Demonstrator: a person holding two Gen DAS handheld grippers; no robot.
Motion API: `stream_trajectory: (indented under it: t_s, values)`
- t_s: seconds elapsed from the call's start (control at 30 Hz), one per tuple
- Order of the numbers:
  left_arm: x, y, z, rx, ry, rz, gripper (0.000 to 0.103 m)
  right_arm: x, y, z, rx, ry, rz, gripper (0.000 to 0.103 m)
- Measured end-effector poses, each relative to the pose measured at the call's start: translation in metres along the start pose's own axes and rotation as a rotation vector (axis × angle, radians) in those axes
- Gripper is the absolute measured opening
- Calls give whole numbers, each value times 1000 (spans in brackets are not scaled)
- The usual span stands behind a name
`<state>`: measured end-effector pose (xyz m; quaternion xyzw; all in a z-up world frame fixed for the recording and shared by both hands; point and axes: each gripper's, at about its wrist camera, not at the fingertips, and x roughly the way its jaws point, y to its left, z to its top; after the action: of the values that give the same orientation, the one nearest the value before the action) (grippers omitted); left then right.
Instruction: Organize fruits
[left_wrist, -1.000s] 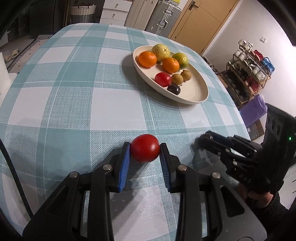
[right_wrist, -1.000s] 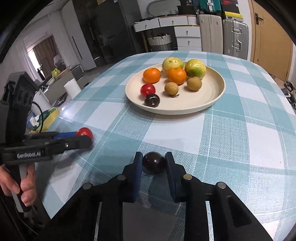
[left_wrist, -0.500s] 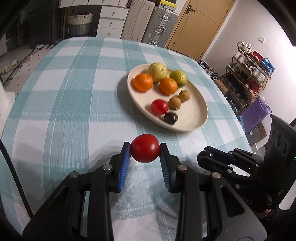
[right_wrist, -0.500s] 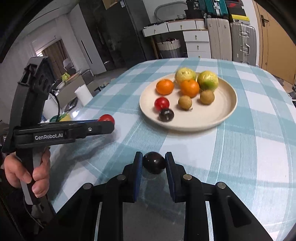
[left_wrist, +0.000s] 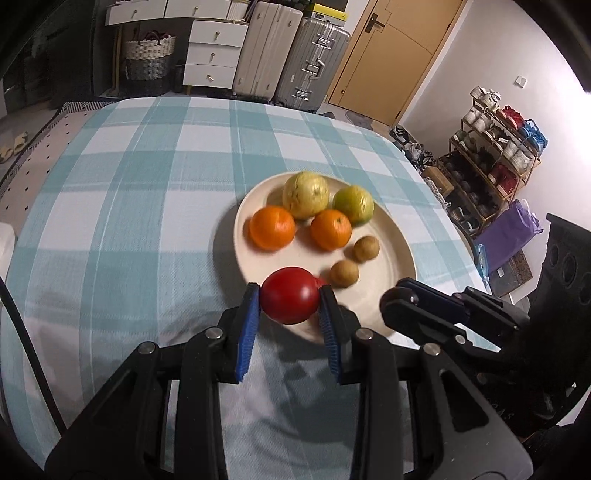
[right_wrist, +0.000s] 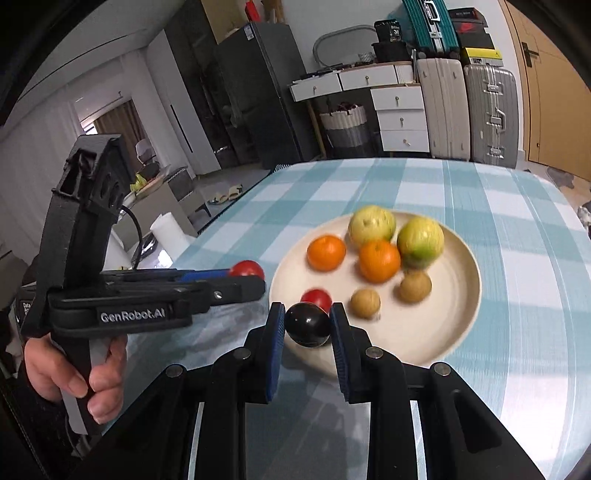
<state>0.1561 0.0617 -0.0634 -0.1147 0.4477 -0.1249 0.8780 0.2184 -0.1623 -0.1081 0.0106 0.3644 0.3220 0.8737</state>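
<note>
My left gripper (left_wrist: 290, 301) is shut on a red tomato (left_wrist: 290, 295), held in the air over the near rim of the cream plate (left_wrist: 399, 258). In the right wrist view my right gripper (right_wrist: 307, 325) is shut on a dark plum (right_wrist: 307, 325), also lifted at the plate's (right_wrist: 424, 339) near edge. The plate carries two oranges (left_wrist: 272, 227), two yellow-green fruits (left_wrist: 306, 195), two small brown fruits (left_wrist: 344, 273) and a small red fruit (right_wrist: 316, 298). The left gripper (right_wrist: 245, 282) shows from the side with the tomato (right_wrist: 246, 268), a hand (right_wrist: 74, 373) on its handle. The right gripper's tip (left_wrist: 400, 299) appears beside the plate.
The table wears a teal and white checked cloth (left_wrist: 147, 206). Its far edge faces suitcases (left_wrist: 291, 59), white drawers (left_wrist: 214, 51) and a basket (left_wrist: 147, 55). A shelf of cups (left_wrist: 495, 147) stands to the right, beyond the table's edge.
Both grippers have risen off the cloth and travelled toward the plate, each carrying its fruit. The plate now lies right under their tips.
</note>
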Motion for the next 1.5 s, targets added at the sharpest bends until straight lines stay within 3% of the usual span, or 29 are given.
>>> stream_trajectory:
  t_s: [0.47, 0.97, 1.0, 1.03, 1.1, 1.23, 1.5]
  values:
    - [48, -4, 29, -16, 64, -54, 29, 26, -30, 33, 37, -22, -17, 25]
    - [55, 1, 40, -51, 53, -67, 29, 46, -44, 38, 65, 8, 0, 26]
    - [53, 3, 41, -61, 46, -68, 29, 47, -45, 39, 69, 13, -2, 34]
    - [50, 4, 41, -70, 39, -79, 29, 46, -47, 39, 82, 13, -14, 50]
    - [46, 5, 41, -71, 33, -87, 29, 40, -51, 40, 101, -13, -1, 63]
    - [38, 2, 38, -64, 31, -71, 29, 22, -49, 41, 93, -75, -17, 64]
    - [9, -13, 26, -16, -14, -14, 29, -8, -44, 34, 95, -108, -51, 68]
